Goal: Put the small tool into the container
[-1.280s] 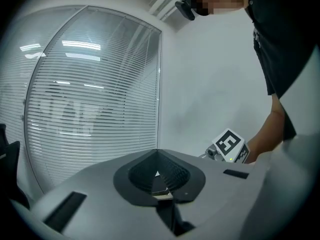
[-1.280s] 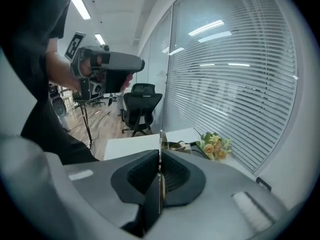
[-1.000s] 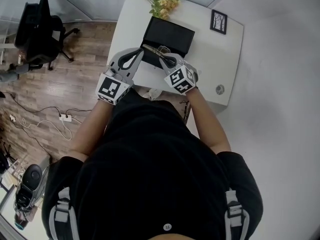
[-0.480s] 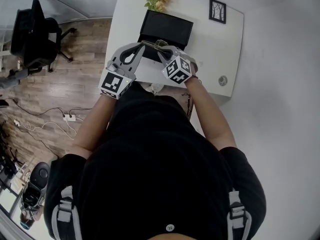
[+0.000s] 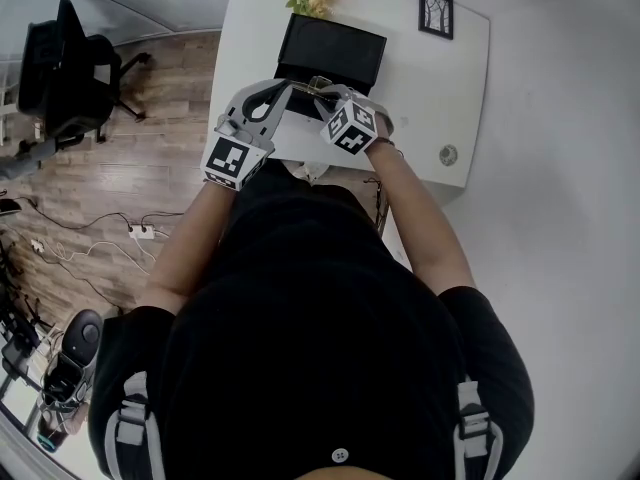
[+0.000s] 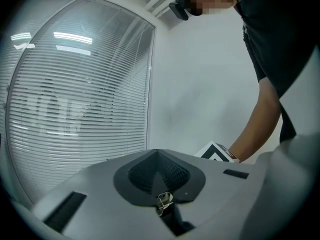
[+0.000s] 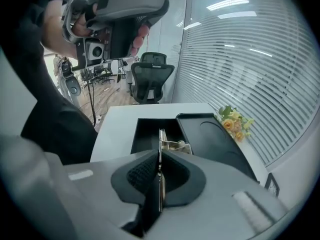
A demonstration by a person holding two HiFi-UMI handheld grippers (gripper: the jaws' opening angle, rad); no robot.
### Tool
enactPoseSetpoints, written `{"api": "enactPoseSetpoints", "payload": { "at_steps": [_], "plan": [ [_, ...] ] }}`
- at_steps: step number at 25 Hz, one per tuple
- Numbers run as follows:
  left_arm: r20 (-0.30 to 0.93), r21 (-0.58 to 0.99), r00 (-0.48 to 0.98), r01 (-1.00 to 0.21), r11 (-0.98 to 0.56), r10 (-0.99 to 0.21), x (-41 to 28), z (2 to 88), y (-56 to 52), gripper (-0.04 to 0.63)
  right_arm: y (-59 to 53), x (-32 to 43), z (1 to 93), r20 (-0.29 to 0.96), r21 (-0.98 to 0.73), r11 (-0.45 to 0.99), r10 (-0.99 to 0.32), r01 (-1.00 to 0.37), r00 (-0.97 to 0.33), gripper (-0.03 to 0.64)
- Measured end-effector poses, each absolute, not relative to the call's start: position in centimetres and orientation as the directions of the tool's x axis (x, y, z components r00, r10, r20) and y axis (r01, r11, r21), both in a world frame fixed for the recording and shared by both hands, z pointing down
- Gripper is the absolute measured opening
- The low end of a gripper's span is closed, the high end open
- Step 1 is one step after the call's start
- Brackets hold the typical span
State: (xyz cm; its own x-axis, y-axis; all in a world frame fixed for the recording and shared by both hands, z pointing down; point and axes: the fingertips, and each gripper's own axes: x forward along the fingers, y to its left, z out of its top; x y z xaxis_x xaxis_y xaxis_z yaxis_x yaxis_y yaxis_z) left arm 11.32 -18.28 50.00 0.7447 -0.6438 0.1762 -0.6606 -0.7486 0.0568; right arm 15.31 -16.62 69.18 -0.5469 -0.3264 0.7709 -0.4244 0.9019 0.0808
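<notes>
You held both arms out in front of you, elbows bent, and your left forearm (image 5: 190, 238) and right forearm (image 5: 420, 218) came toward each other over the near edge of the white table (image 7: 120, 121). In the head view the two grippers pointed at each other, tip near tip, above the near side of the black container (image 7: 142, 131).

The right gripper (image 7: 160, 156) was aimed across the table and a little down. Its jaws were closed on the small tool (image 7: 161, 141), a thin metal strip that stood on its edge between the pads. The tool stuck out forward from the jaws, and in the right gripper view its free end showed in front of the open compartment of the container. The lid (image 7: 210, 139) lay open beside that compartment, on the side of the yellow flowers (image 7: 234, 123).

The left gripper (image 6: 159, 164) was tilted upward, so its view showed window blinds and wall, not the table. The marker cube (image 6: 217, 153) of the right gripper appeared just beyond it. Its jaws were pressed together, and a small metal piece (image 6: 165, 200) was pinched at the base of the seam. I could not tell whether this piece belonged to the small tool.
</notes>
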Motion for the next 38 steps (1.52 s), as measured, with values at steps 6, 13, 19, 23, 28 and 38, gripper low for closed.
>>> {"api": "enactPoseSetpoints", "payload": {
  "at_steps": [6,13,19,23,28,38],
  "plan": [
    [0.188,0.059,0.740,-0.665,-0.744,-0.646,11.5,50.5,-18.2,0.003,-16.2,15.2,71.0,0.791,0.039,0.901,-0.292,-0.432,-0.537,0.026],
    [0.198,0.064,0.738,-0.667,-0.742,-0.645,11.6,50.6,-17.7,0.003,-15.5,15.0,72.0,0.806,-0.004,0.904,-0.250,-0.428,-0.536,0.028],
    [0.196,0.069,0.735,-0.671,-0.738,-0.650,11.5,50.2,-17.7,0.003,-16.2,15.0,72.0,0.804,-0.043,0.881,-0.249,-0.471,-0.540,0.036],
    [0.205,0.067,0.730,-0.675,-0.735,-0.652,11.3,50.2,-17.5,0.003,-16.8,15.3,71.5,0.802,-0.036,0.866,-0.272,-0.498,-0.532,0.055],
    [0.209,0.067,0.731,-0.674,-0.736,-0.650,11.5,50.3,-17.5,0.003,-17.6,16.1,71.2,0.799,-0.024,0.851,-0.299,-0.525,-0.521,0.070],
    [0.226,0.038,0.724,-0.676,-0.736,-0.652,11.8,50.0,-17.6,0.004,-18.3,17.8,67.1,0.738,-0.009,0.822,-0.379,-0.570,-0.558,0.077]
  ]
}}
